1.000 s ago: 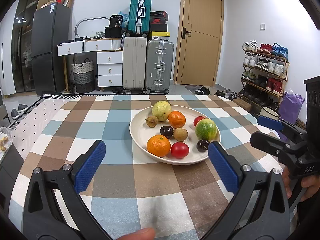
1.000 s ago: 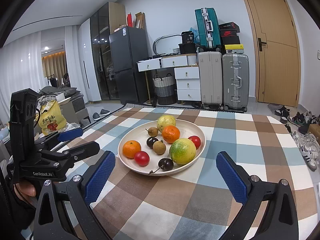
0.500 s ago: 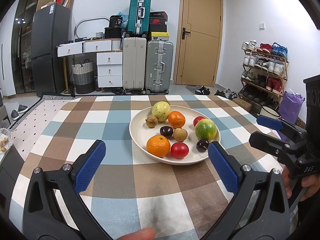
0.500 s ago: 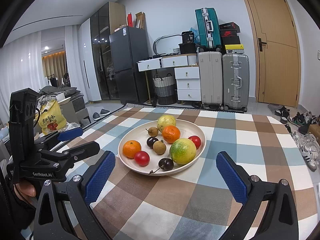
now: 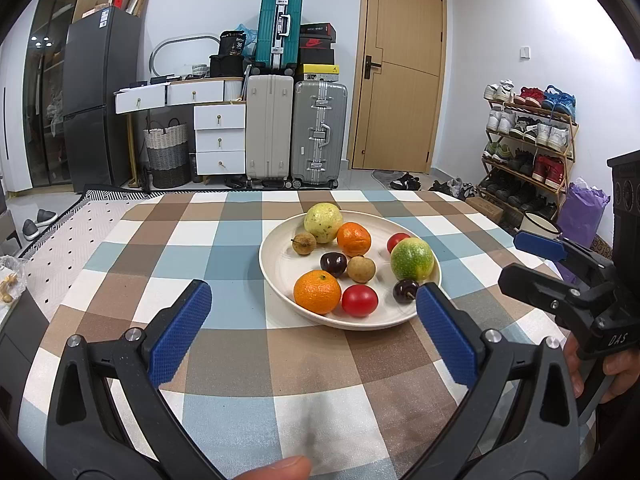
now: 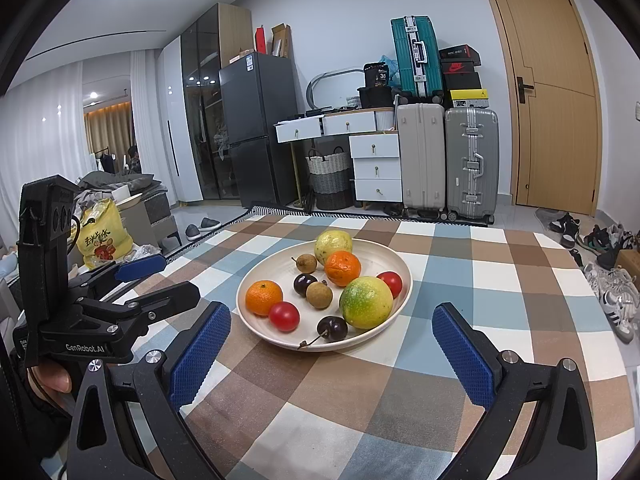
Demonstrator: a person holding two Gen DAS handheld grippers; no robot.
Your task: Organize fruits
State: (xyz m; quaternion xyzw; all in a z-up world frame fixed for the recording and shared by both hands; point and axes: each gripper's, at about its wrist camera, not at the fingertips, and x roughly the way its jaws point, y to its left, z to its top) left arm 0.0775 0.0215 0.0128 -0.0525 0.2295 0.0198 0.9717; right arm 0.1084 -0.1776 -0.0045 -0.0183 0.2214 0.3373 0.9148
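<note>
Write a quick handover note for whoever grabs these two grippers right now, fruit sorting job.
Left hand-held gripper: open, empty, hovering short of the plate's near rim.
Right hand-held gripper: open, empty, hovering at the near right of the plate.
All fruit sits on the cream plate on the checked tablecloth: two oranges, two red tomatoes, two dark cherries, two brown longans, a yellow-green fruit at the back, a green-yellow fruit on the right.
Done: nothing picked up that shows.
Left: all of the sorting; no target container is in view.
</note>
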